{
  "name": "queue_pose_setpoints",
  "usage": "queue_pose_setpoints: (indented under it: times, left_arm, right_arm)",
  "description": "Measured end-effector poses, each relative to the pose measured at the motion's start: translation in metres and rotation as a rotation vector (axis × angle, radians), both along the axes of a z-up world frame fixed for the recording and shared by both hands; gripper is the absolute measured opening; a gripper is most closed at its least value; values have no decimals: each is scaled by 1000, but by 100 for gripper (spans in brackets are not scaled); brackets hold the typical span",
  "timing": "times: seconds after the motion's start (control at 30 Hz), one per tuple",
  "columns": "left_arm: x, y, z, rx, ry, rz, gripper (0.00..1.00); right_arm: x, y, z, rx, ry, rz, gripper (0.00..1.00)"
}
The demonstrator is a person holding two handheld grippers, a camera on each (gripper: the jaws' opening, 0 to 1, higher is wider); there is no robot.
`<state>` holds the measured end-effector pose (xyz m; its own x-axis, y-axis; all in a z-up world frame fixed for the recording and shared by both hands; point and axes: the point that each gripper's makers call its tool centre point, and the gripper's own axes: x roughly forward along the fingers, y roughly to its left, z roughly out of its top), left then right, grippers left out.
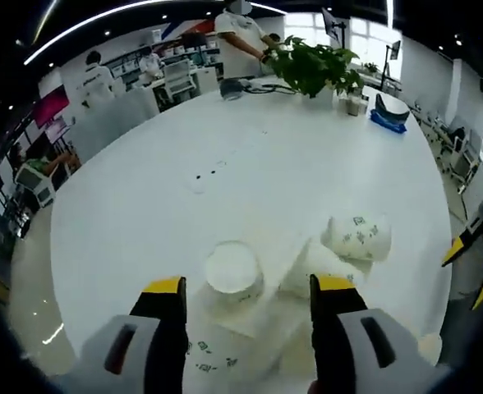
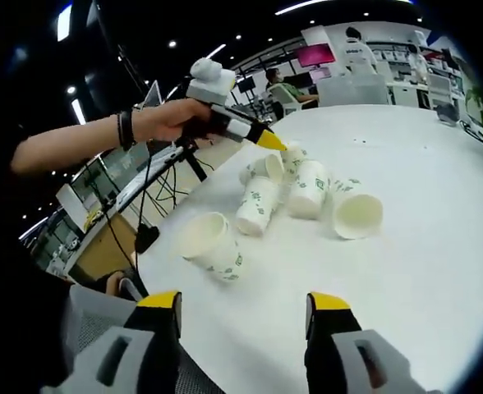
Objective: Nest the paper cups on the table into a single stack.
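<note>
Landmark: the white table (image 1: pixel 250 164); the paper cups all lie tipped over in one loose cluster near its edge on your side.
Left gripper (image 1: pixel 248 305): jaws spread wide, holding nothing; it hangs low over the cluster.
Open-mouth cup (image 1: pixel 234 271): sits just beyond and between your left jaws, rim facing up toward the camera, long axis running roughly along the jaws.
Neighbouring cups: one lying just right of it (image 1: pixel 319 267) and a base-up cup (image 1: pixel 356 236) further right; the first touches or nearly touches your right-hand jaw tip.
Right gripper (image 2: pixel 244 308): jaws apart, empty, held back off the table edge.
Nearest cup to it: a lone cup on its side (image 2: pixel 213 245), ahead and left of the jaws, mouth turned toward the left jaw, axis slanted across your line of approach.
Farther group: the cluster (image 2: pixel 295 185) and a wide-mouthed cup (image 2: pixel 355 213) lie beyond, under your left gripper's yellow tip (image 2: pixel 268 139).
Nearer hand, judged: left for the cluster, right for the lone cup.
</note>
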<state>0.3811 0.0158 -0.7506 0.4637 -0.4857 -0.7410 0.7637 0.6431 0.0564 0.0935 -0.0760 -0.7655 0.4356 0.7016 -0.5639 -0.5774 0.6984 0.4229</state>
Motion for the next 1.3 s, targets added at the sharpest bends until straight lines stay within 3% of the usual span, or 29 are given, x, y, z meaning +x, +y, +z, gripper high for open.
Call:
queue_pose_setpoints:
  times: [0.1,0.27,0.33,0.37,0.47,0.63,0.77,0.97,1.07,1.13,1.17,1.27,1.3]
  left_arm:
    - [5,-3,-17,6,59,19,53]
    - [4,-9,-27,38,71,3,47]
    - [10,-7,-35,33,90,28,40]
    - [9,-8,-36,32,97,43,35]
    - [6,-10,-34,25,96,51,35]
    - [5,-9,-20,52,50,22,34]
    - [16,-7,0,-19,35,24,34]
    - [7,-15,37,-167,49,22,34]
    - [-16,-22,64,-260,72,10,34]
    - [-22,-22,69,-272,78,5,34]
    - [-53,-17,90,-282,72,-6,34]
    - [-73,-27,99,-298,75,-48,34]
    - [-69,-34,94,-305,81,-62,34]
  right_arm:
    - [2,-1,-1,8,5,-22,61]
    - [3,-7,-6,20,15,-52,61]
    - [2,-8,-7,24,21,-60,61]
    - [1,-9,-7,24,24,-63,61]
    - [2,-11,-8,22,31,-72,60]
    - [10,-18,-9,28,32,-92,60]
    - [23,-23,-1,29,8,-118,59]
    - [49,-24,15,81,-40,-169,57]
    - [66,-20,21,100,-59,-176,56]
    - [76,-17,24,116,-67,-178,56]
    - [82,-14,27,129,-74,-179,56]
    - [86,-4,34,163,-86,-177,55]
    - [89,-1,36,171,-87,-176,55]
